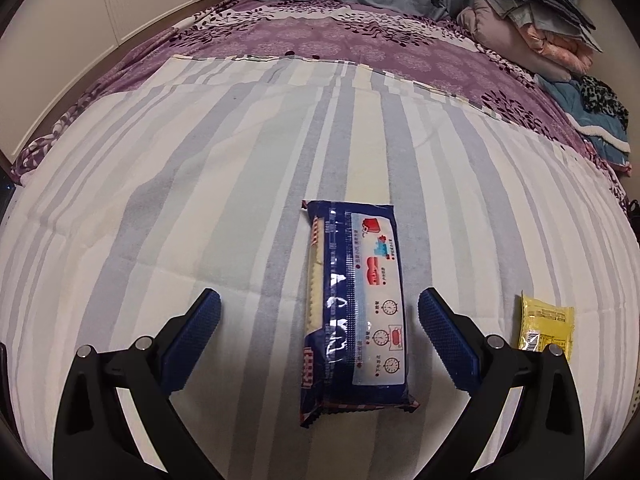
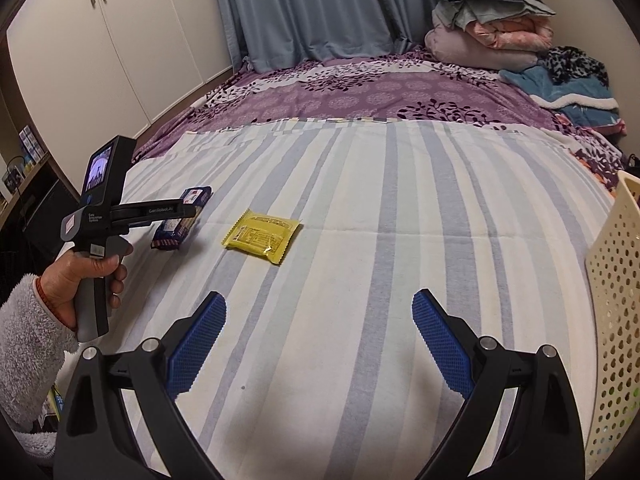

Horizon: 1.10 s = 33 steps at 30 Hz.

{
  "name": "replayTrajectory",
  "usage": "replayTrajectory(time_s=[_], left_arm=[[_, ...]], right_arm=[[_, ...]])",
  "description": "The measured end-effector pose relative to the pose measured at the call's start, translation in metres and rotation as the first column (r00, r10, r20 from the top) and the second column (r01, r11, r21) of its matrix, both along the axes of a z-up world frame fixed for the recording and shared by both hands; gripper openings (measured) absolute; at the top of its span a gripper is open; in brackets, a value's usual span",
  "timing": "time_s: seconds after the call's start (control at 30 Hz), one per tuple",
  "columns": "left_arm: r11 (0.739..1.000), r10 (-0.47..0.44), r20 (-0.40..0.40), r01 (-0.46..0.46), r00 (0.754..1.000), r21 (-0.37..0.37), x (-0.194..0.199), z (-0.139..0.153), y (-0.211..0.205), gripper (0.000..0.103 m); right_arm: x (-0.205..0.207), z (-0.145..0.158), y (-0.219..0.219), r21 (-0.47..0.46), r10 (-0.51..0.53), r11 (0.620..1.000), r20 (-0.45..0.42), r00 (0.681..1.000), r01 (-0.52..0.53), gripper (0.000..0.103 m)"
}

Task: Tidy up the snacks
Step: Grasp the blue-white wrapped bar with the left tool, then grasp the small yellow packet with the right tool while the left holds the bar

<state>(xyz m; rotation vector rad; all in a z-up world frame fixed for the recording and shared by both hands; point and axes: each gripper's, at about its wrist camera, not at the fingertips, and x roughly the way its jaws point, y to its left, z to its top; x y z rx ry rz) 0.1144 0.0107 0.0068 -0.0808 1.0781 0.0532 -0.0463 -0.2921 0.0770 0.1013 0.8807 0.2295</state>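
Bed w/ striped sheet holds both snacks. Left tool spread wide, straddling blue pack lying lengthwise btwn its fingers, not touching. Yellow pack just right of it. Right tool spread wide, holding nothing, near basket.

My left wrist camera is sitting low and close over the striped bedsheet, looking forward along the bed at the long blue biscuit packet lying right under it. My right wrist camera is riding higher and further back, facing the same way. Both are taking in that packet, the small yellow sachet and the grey-blue curtains beyond.
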Motion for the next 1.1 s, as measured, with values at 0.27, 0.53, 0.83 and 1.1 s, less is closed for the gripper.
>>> replayTrajectory(time_s=[0.27,0.53,0.83,1.1], left_arm=[[0.999,-0.032,0.001,0.032,0.999,0.039,0.009,-0.007,-0.004,0.084],[0.997,-0.075,0.04,0.074,0.996,0.034,0.007,-0.002,0.002,0.045],[0.997,-0.075,0.065,0.075,0.995,-0.002,-0.004,0.008,0.015,0.045],[0.997,-0.077,0.087,0.079,0.993,-0.019,-0.011,0.021,0.019,0.045]], right_arm=[[0.021,-0.013,0.017,-0.031,0.053,0.998,-0.024,0.998,-0.054,0.094],[0.059,-0.022,0.044,-0.062,0.148,0.987,-0.017,0.989,-0.149,0.094],[0.11,-0.034,0.078,-0.065,0.266,0.961,-0.033,0.963,-0.268,0.094],[0.156,-0.054,0.088,0.02,0.318,0.948,-0.112,0.942,-0.317,0.094]])
